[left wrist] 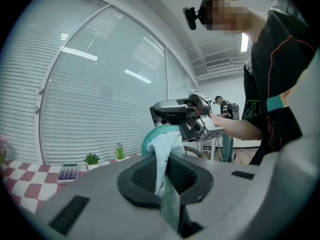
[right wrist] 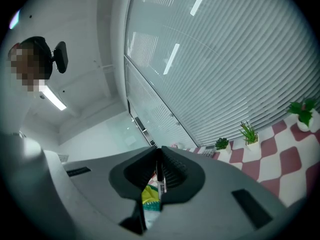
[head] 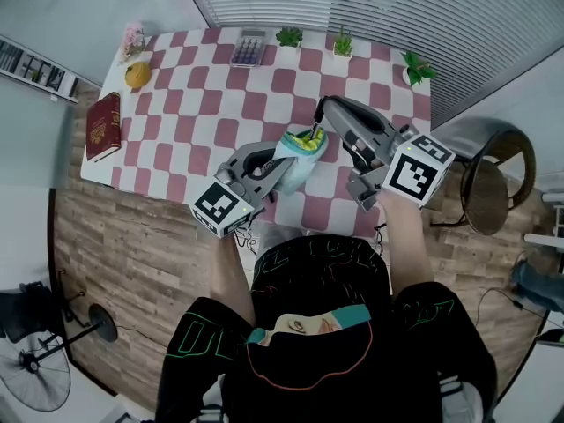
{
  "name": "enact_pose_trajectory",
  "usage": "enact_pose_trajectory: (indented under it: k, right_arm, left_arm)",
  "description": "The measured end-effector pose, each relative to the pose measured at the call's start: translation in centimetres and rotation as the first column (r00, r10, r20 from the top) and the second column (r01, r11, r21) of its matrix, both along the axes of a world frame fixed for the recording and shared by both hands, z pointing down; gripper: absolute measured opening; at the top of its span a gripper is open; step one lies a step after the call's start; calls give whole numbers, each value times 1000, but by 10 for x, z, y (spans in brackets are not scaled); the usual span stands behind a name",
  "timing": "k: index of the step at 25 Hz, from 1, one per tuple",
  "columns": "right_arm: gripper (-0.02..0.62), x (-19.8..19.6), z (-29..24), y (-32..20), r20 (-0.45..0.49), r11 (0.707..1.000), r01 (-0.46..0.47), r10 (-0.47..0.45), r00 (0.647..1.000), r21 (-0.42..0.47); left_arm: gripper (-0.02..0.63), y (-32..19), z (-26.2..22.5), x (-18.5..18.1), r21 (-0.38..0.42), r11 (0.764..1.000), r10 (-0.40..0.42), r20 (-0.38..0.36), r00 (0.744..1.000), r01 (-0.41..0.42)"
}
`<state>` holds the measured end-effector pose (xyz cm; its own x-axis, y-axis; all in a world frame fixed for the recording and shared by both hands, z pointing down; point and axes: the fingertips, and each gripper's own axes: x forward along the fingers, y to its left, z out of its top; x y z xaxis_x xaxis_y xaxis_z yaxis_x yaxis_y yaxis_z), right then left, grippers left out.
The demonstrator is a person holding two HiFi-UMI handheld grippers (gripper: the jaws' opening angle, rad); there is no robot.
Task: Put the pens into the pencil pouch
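A light blue pencil pouch [head: 300, 151] with a teal rim and yellow lining hangs above the near edge of the checkered table [head: 194, 104]. My left gripper [head: 280, 164] is shut on its fabric; in the left gripper view the cloth [left wrist: 162, 159] runs up between the pads to the rim [left wrist: 159, 132]. My right gripper [head: 320, 118] sits just beyond the pouch's mouth, shut on a thin black pen [right wrist: 159, 178]. In the right gripper view the pen stands between the pads, with the pouch's yellow inside [right wrist: 149, 196] right beneath it. The right gripper [left wrist: 186, 115] shows behind the pouch.
A calculator [head: 249, 48] and three small potted plants [head: 289, 36] [head: 343, 44] [head: 416, 69] line the table's far edge. A red book [head: 103, 127] and an orange fruit [head: 137, 75] lie at the left. A round stool [head: 492, 183] stands right of the table.
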<state>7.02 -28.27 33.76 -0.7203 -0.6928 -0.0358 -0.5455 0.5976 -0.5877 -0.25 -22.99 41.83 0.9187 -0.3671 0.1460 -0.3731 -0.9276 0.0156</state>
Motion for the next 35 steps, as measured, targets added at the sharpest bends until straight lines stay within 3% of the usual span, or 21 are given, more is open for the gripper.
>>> enact_pose_trajectory:
  k: [8,14,20,27,31,35]
  right_arm:
    - [34,-12,22,3,-50,998,36,-39,998,-56]
    - [35,-34,52,11,-177,992,79,-96,979,-101]
    - [37,-52,59,17,-293,992,129,-128,947,-18]
    - [54,-64,57,14,-273,989,145,-135,953,17]
    - [54,-67,53,10,-212,991,131,-121,970,32]
    - [47,-70,62,4,-214,991,132,-129,968,-1]
  left_arm:
    - [50,-1,-6,0,-6,1000,-5,-41,999,5]
    - [51,-7,-19,-11,-4,999,-37,-126,991,37]
    - [51,-7,-15,-24,-13,998,-65,-124,990,63]
    - [43,-9,-15,-51,-21,990,-138,-140,981,136]
    - [38,-9,-13,-73,-33,978,-207,-154,966,204]
    - [35,-10,-10,-99,-40,961,-278,-158,948,275]
